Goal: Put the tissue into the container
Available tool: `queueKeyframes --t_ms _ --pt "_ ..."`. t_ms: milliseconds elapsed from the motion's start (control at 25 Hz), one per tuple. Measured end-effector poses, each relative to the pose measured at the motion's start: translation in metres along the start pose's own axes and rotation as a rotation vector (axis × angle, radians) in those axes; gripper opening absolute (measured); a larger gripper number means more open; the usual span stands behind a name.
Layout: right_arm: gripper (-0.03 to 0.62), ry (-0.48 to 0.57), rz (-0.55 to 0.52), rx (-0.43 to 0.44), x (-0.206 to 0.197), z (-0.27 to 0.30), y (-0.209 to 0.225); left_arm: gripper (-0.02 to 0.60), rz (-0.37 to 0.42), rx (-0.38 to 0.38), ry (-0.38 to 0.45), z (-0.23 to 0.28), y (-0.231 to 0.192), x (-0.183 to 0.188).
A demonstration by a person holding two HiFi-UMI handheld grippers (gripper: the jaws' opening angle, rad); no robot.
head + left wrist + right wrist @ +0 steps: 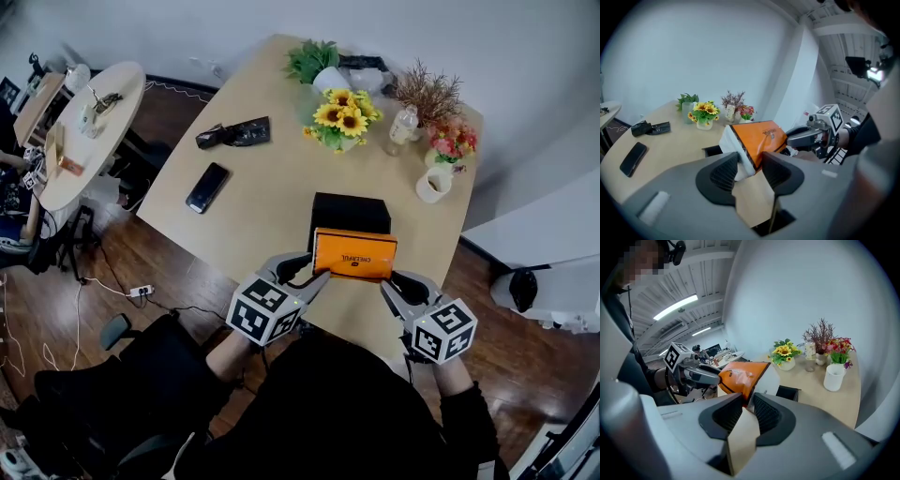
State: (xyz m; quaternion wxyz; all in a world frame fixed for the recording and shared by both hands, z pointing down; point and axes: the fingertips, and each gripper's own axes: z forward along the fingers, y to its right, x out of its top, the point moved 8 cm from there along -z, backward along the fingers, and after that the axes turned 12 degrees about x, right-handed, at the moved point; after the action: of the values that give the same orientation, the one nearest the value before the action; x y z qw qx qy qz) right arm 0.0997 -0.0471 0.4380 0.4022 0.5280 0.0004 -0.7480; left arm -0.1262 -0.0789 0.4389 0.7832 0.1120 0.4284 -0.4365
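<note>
An orange tissue pack (pixel 354 253) hangs in the air just in front of the black container (pixel 350 213), held by its two ends. My left gripper (pixel 317 279) is shut on the pack's left end (pixel 740 152), where white tissue shows beside the orange wrap. My right gripper (pixel 387 289) is shut on the pack's right end (pixel 740 379). The container's dark open top (pixel 712 150) shows behind the pack (pixel 790 392) in both gripper views.
On the wooden table (pixel 253 197) lie a black phone (pixel 207 187) and a black pouch (pixel 234 134). At the far end stand a sunflower vase (pixel 343 119), a bottle (pixel 402 128), other flowers (pixel 450 141) and a white mug (pixel 435 184). A round side table (pixel 84 131) is left.
</note>
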Motion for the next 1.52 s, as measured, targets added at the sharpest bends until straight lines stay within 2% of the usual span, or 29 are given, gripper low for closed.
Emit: queueKeyframes --t_ms 200,440,640,1520 --pt "0.08 0.003 0.002 -0.013 0.011 0.015 0.015 0.146 0.023 0.009 -0.001 0.012 -0.016 0.013" --pt "0.079 -0.016 0.019 -0.032 0.012 0.028 0.034 0.146 0.005 0.014 -0.024 0.034 -0.029 0.014" --pt "0.078 -0.05 0.062 -0.048 0.002 0.037 0.053 0.146 -0.029 0.011 -0.053 0.054 -0.033 0.006" --pt "0.078 -0.177 0.137 -0.076 -0.033 0.064 0.083 0.147 -0.015 0.021 -0.198 0.097 -0.042 -0.021"
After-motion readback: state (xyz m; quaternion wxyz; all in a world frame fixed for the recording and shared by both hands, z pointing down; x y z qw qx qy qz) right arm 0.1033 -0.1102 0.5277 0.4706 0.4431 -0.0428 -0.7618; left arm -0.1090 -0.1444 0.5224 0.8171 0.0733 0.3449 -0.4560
